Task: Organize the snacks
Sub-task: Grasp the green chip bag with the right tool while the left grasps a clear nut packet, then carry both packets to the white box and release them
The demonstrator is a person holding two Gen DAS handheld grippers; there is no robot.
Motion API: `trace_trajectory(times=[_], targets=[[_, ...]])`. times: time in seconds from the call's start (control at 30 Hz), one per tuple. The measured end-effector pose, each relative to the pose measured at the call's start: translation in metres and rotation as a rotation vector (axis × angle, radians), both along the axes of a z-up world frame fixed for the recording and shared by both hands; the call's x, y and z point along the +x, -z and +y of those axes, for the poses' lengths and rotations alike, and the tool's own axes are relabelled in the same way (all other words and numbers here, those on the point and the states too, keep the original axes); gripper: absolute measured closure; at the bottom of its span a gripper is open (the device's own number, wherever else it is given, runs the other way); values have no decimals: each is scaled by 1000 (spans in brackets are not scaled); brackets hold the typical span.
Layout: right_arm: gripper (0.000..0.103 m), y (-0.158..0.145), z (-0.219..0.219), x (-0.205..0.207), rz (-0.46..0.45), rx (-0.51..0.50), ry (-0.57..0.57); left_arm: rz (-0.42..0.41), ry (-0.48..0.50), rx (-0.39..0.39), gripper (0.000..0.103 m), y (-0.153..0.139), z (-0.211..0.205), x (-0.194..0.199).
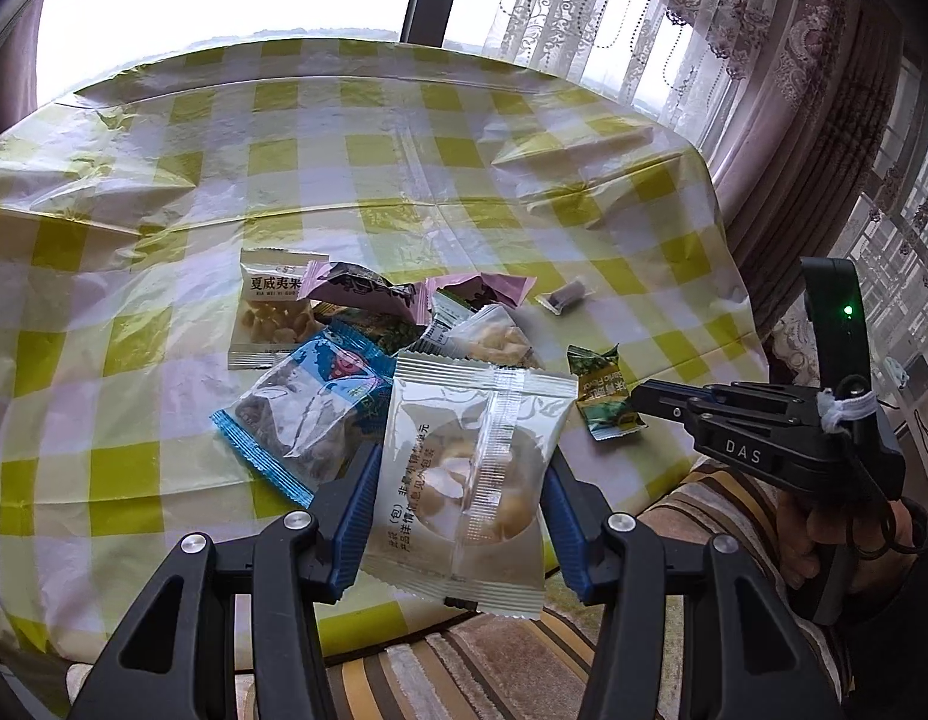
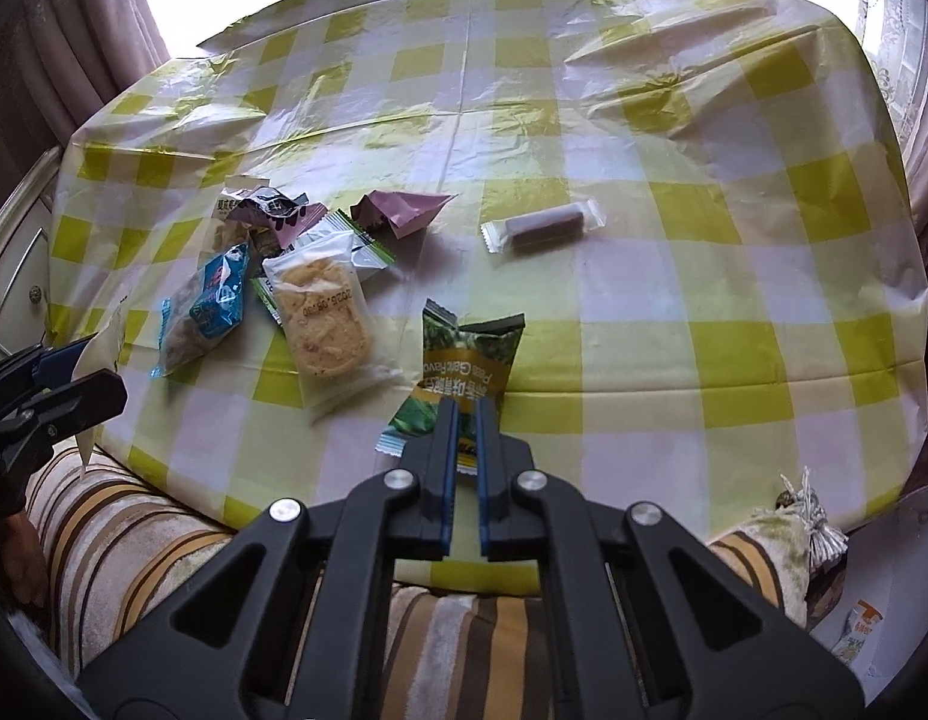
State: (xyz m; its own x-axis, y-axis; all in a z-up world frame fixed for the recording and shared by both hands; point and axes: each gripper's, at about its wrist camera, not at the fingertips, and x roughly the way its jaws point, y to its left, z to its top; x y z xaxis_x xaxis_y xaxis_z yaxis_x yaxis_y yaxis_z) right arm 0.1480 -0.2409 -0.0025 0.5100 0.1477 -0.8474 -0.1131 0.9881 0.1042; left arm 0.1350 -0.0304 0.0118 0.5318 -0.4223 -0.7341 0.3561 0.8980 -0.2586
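Note:
My left gripper [image 1: 461, 462] is shut on a white nut packet [image 1: 470, 480], held above the table's near edge. My right gripper [image 2: 467, 411] is shut on the lower end of a green pea packet [image 2: 464, 360] that lies on the tablecloth; the same packet [image 1: 602, 399] shows beside the right gripper [image 1: 638, 399] in the left wrist view. A pile of snacks sits to the left: a blue packet [image 2: 209, 306], a clear cracker packet [image 2: 326, 324], pink wrappers [image 2: 404, 213] and a nut packet [image 1: 272, 312]. A small brown bar [image 2: 542, 228] lies apart.
The table wears a yellow and white checked plastic cloth [image 2: 704, 300], wrinkled at the back. A striped cushion [image 2: 464, 630] lies under the near edge. Lace curtains [image 1: 794, 90] and a window stand behind the table. A hand [image 1: 824, 528] grips the right tool's handle.

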Motion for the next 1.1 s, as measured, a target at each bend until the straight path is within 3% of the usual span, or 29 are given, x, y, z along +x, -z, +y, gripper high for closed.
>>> trace_trajectory(times=[0.07,0.17,0.2,0.47,0.57,0.67,1.1], targets=[[85,2,-1,3,22,-4,8,0,3,-2,51,0,-2,0],[47,8,0,11,53,37,-18,5,7,-2,51,2,-3,0],[46,8,0,14,56,55,-25,6,7,-4,51,2,-2,0],[46,22,8,45,108,47,-59,19,15,-22,51,6,-1,3],[61,23,20,48,94,-18,-87,26,17,-24,51,8,-2,4],[65,24,28,43,82,-44,-122,30,18,-30,51,9,-1,5],[66,-14,-11,8,-30,70,-30,6,53,-12,51,-2,-22,2]])
